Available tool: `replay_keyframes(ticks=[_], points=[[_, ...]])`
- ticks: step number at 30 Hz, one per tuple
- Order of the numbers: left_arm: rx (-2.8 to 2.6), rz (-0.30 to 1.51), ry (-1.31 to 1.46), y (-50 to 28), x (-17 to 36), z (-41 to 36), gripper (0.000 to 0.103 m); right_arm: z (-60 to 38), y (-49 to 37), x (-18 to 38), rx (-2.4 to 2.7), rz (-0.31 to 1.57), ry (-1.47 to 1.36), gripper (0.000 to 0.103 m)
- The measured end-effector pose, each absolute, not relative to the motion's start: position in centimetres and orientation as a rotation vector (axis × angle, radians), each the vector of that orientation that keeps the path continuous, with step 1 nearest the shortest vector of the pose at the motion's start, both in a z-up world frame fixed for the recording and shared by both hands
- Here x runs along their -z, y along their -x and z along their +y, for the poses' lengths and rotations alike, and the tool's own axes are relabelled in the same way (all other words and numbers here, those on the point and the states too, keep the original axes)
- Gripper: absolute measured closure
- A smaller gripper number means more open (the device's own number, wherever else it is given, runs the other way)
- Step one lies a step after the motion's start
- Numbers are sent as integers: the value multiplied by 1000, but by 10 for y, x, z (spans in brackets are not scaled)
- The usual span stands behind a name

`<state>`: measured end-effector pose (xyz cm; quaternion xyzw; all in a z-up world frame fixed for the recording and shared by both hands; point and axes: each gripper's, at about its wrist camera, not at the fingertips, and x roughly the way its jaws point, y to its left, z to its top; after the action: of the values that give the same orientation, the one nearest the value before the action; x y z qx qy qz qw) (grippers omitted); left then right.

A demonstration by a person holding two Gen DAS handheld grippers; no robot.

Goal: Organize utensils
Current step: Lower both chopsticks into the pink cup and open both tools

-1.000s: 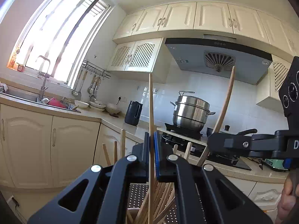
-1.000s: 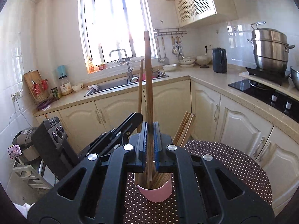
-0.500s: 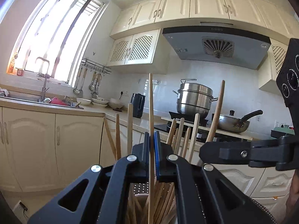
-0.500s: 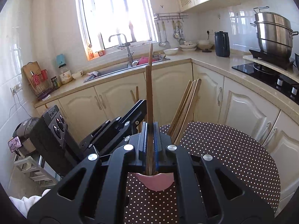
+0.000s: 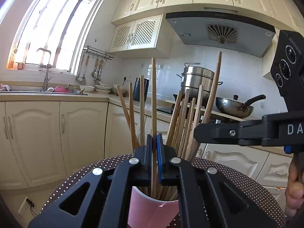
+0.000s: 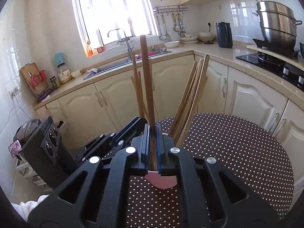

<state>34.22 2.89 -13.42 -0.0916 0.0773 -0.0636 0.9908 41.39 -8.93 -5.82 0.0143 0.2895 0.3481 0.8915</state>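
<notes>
Lowering chopsticks into pink cup at table edge | both sunk since before | left gripper, right gripper pinching one each | release pending

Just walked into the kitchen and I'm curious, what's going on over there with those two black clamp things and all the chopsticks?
A person is sorting chopsticks into a pink cup on a polka-dot table. The left gripper is shut on one upright chopstick whose lower end reaches into the cup. The right gripper is shut on a darker chopstick, also over the cup. Other chopsticks already lean inside. Neither held one has been let go yet.
</notes>
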Motion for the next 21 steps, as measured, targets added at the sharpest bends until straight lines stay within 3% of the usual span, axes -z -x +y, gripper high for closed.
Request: replay_keyframes(ticks=[6,8,12,19,21], points=[[130,168,191,-323,123,32,94,-90,-407,57,-688,615,-54,95],[133,166,187,-316,116,32,68,-90,-401,56,-683,622,-55,94],[134,141,188,-290,100,34,66,-92,-384,49,-672,607,-61,93],[98,127,141,-242,70,30,43,-102,-338,25,-670,543,-73,90],[90,121,110,-223,60,25,40,-105,-322,18,-662,518,-67,82]])
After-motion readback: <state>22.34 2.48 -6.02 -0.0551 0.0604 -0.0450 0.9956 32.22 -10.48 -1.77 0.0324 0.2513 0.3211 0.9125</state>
